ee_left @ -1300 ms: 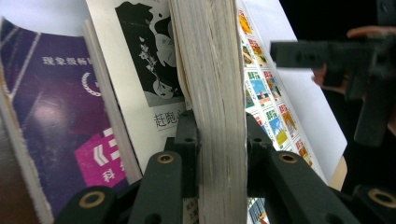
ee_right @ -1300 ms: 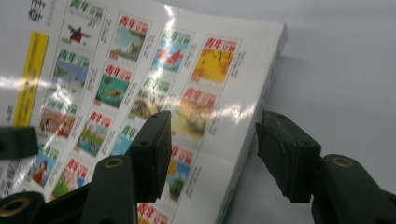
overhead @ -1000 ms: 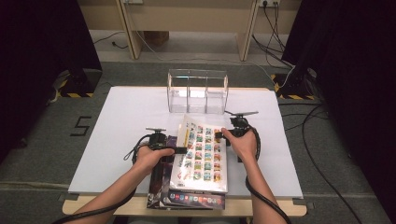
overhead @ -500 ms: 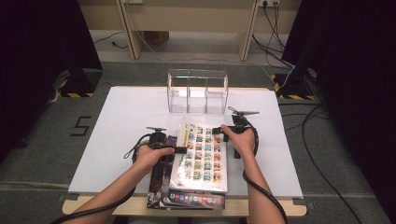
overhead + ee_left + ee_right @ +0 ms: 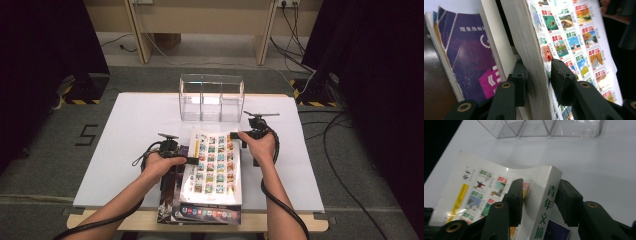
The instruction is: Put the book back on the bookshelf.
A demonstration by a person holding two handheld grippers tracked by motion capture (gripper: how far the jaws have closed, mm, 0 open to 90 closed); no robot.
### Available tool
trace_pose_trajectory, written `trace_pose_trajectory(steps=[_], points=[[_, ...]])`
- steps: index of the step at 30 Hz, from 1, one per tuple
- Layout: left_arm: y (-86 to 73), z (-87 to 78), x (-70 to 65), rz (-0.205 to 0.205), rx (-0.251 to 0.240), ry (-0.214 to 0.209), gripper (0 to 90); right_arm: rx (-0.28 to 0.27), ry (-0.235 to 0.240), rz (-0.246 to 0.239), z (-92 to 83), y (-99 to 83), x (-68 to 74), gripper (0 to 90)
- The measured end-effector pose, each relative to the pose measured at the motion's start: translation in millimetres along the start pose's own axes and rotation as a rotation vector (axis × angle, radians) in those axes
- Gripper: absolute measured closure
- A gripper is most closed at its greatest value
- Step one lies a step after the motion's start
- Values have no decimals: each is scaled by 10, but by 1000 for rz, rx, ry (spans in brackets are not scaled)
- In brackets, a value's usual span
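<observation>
Thick glossy paperback (image 5: 214, 162), cover gridded with small pictures, lifted off a dark purple book (image 5: 471, 60) beneath. Left gripper (image 5: 537, 75) straddling the rough page edge, jaws just opening, contact unclear. Right gripper (image 5: 539, 195) closing astride the white spine, seemingly gripping. Clear acrylic three-bay organiser (image 5: 211, 97) just beyond.

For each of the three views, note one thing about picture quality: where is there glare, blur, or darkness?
High view: soft overall, dark curtains at both sides, glare on the white book's glossy cover near its front edge. Left gripper view: the book's page edge up close is blurred, while the cover pictures farther off are sharper. Right gripper view: the clear organizer at the top is soft, and the left corner is black.
</observation>
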State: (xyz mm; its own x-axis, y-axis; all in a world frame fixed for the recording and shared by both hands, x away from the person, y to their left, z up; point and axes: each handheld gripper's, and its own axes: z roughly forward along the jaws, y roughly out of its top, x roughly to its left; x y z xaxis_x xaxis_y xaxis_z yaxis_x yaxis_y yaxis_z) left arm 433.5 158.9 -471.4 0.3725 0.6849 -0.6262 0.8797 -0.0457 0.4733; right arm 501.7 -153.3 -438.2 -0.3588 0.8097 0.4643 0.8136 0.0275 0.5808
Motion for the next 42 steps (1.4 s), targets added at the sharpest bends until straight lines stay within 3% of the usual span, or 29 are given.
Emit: trace_pose_trajectory(steps=[5,10,18,20,21,24,27,34,37,40,42], points=[[1,0,6,-18,-5,2,657,2,8,-50,-91,93,184,641],[4,-11,17,-17,3,3,656,46,34,-11,-19,91,190,644],[-10,-57,44,-35,-16,-14,617,28,69,40,-56,101,210,701],[-42,-103,37,-36,-45,-13,587,6,86,44,-102,105,234,713],[-63,-140,36,-27,-57,-10,553,-19,116,49,-165,113,277,723],[-116,-260,51,1,-108,15,541,-35,130,43,-218,127,322,731],[-169,-478,89,-24,-196,-5,523,-52,152,30,-299,150,391,736],[-333,-764,228,27,-277,85,481,-66,122,-15,-387,164,508,737],[-385,-830,312,13,-307,103,481,-73,111,-29,-412,170,559,737],[-443,-875,368,-32,-327,83,479,-90,92,-50,-457,182,611,737],[-467,-905,369,-24,-336,89,475,-99,84,-68,-499,197,644,737]])
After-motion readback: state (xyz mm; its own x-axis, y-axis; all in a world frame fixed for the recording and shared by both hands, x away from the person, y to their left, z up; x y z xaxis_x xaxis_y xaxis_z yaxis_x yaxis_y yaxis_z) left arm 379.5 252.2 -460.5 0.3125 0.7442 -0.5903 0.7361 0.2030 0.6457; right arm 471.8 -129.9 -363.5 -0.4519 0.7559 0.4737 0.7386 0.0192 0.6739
